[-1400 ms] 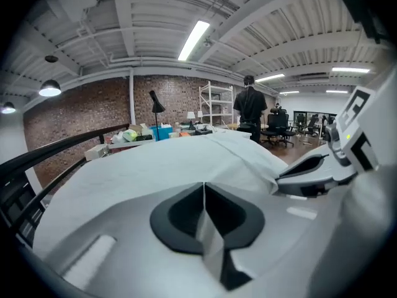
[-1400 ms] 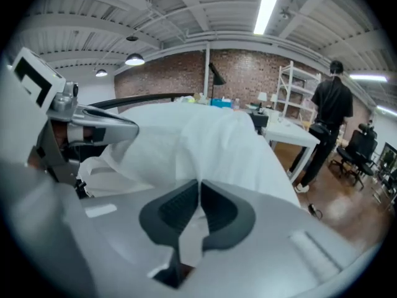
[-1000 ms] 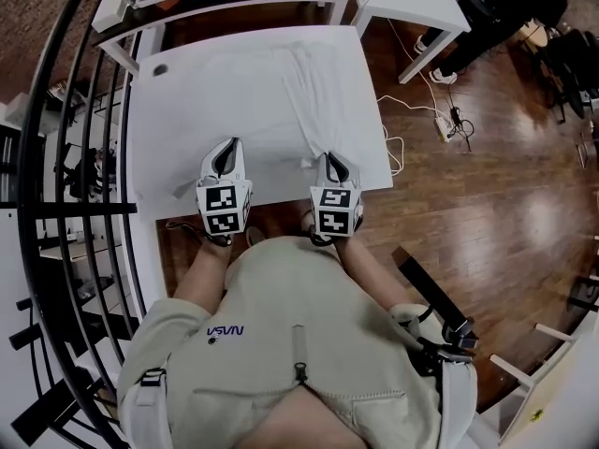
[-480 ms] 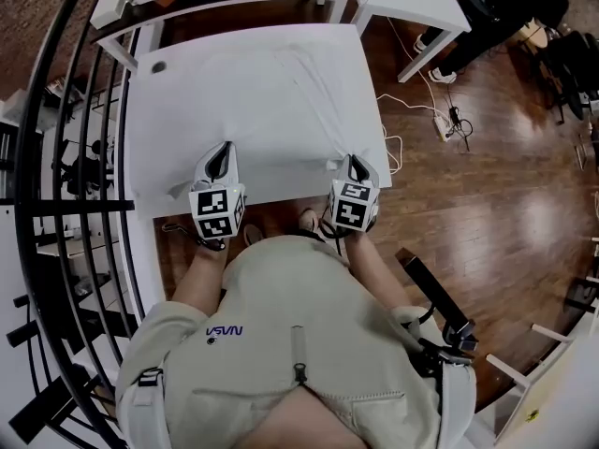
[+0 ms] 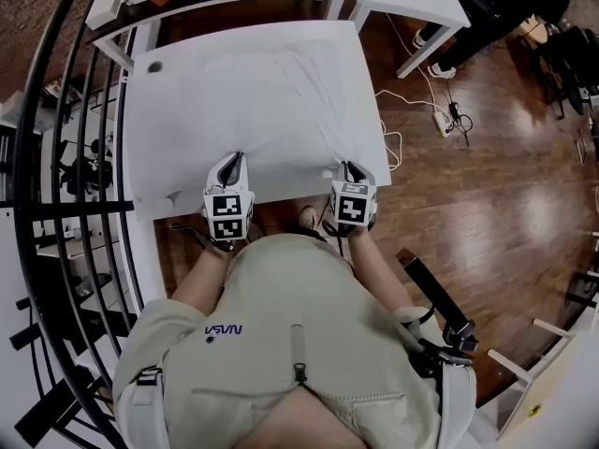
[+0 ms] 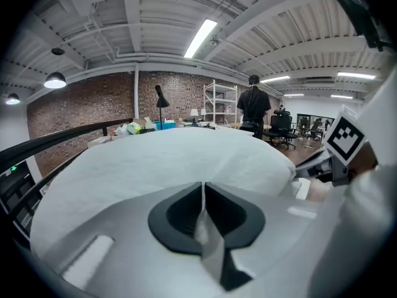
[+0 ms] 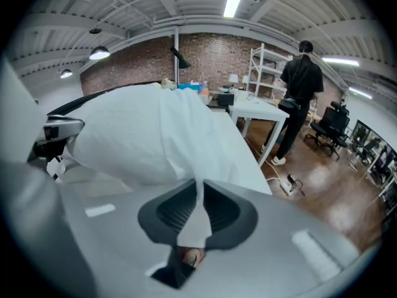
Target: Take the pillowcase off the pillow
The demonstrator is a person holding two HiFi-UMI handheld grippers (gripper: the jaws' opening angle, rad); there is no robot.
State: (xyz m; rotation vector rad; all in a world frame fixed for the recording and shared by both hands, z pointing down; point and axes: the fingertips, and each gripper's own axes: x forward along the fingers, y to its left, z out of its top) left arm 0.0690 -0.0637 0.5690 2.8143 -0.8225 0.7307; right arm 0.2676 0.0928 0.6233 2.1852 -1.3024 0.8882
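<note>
Left gripper point(image 5: 233, 160) clamped shut on pillowcase point(image 5: 267, 101) edge, right gripper point(image 5: 345, 168) jaws just opening slightly with cloth pinched between, pillowcase flat on table point(image 5: 147, 134); I'd re-tighten right, then pull both evenly.

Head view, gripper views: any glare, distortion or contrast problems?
Head view: fisheye curves the railing; glare patches on the wood floor; the white pillowcase barely separates from the white table. Left gripper view: black vignette corners, ceiling light clipped. Right gripper view: same vignette, straight beams bowed.
</note>
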